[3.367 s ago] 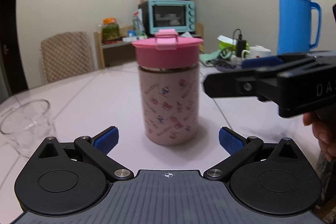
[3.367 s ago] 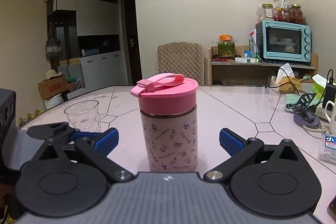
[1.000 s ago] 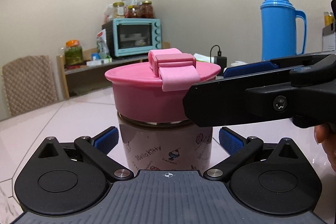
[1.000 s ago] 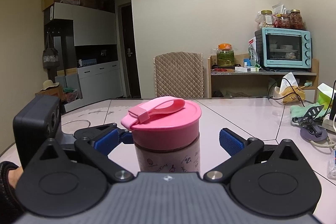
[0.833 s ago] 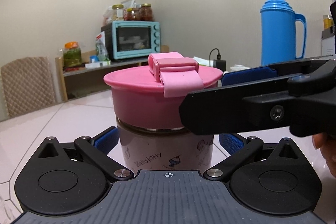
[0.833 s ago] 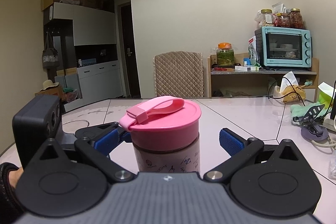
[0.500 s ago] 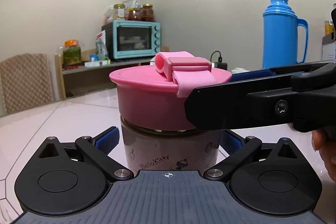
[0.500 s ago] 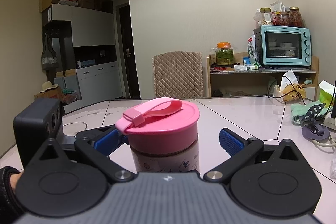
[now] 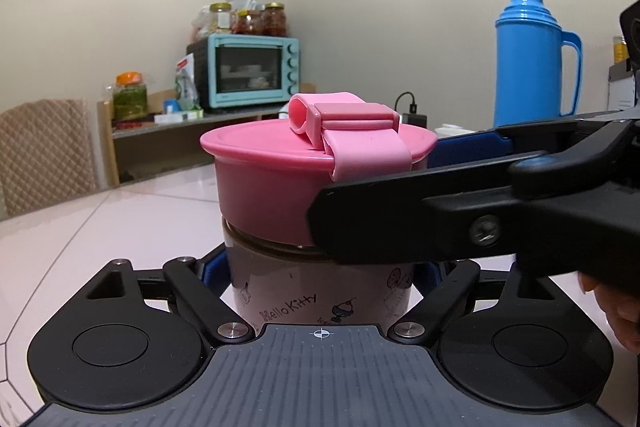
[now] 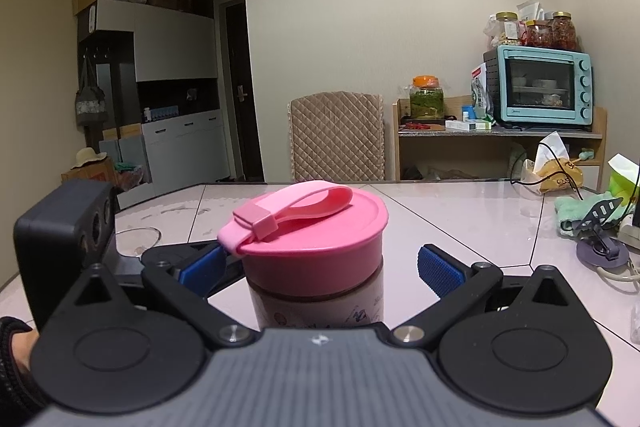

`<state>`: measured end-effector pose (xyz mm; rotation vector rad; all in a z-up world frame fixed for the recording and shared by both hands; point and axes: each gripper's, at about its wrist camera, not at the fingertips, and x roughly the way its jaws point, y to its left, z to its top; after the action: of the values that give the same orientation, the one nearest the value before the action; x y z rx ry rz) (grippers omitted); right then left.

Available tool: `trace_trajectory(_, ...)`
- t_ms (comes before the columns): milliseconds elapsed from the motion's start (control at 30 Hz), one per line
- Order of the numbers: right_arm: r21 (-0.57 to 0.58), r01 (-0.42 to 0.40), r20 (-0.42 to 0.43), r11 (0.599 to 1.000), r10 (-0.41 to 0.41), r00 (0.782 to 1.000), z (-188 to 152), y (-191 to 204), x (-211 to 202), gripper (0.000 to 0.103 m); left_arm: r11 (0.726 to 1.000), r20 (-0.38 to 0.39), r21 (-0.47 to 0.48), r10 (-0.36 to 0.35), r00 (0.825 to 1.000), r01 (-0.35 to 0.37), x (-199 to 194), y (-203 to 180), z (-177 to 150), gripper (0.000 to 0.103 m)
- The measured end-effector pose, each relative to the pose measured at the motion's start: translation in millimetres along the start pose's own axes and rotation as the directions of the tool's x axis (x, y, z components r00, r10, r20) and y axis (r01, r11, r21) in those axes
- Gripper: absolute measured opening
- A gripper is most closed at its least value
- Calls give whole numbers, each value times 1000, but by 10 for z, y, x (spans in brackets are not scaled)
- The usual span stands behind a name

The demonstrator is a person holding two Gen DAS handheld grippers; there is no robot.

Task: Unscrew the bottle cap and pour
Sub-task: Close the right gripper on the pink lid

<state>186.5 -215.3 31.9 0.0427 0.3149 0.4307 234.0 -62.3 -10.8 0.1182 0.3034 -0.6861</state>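
Left jaws clamped on upright bottle (image 9: 320, 291) body, right jaws spread around pink cap (image 10: 316, 247), strap sideways

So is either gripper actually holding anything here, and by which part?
The left gripper grips the bottle by its patterned body, just below the pink cap. The right gripper is open around the cap, holding nothing.

The room is lit dimly and evenly by warm indoor light. Soft sheen is seen on the tabletop (image 10: 460, 211). Straight lines are bent toward the edges and the corners are darkened by the fisheye lens. The right claw (image 9: 460, 187) is rendered slightly blurred at close range.
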Motion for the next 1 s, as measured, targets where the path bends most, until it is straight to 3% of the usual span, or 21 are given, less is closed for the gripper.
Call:
trace_trajectory(800,-37,-7,-2,999,7,1000,6,78,179,102,1000,0,10,-19,1000,19,1,15,-12,90)
trace_trajectory(1000,-51,-14,-7,999,14,1000,23,107,179,95,1000,0,7,-16,1000,16,12,-25,13,90)
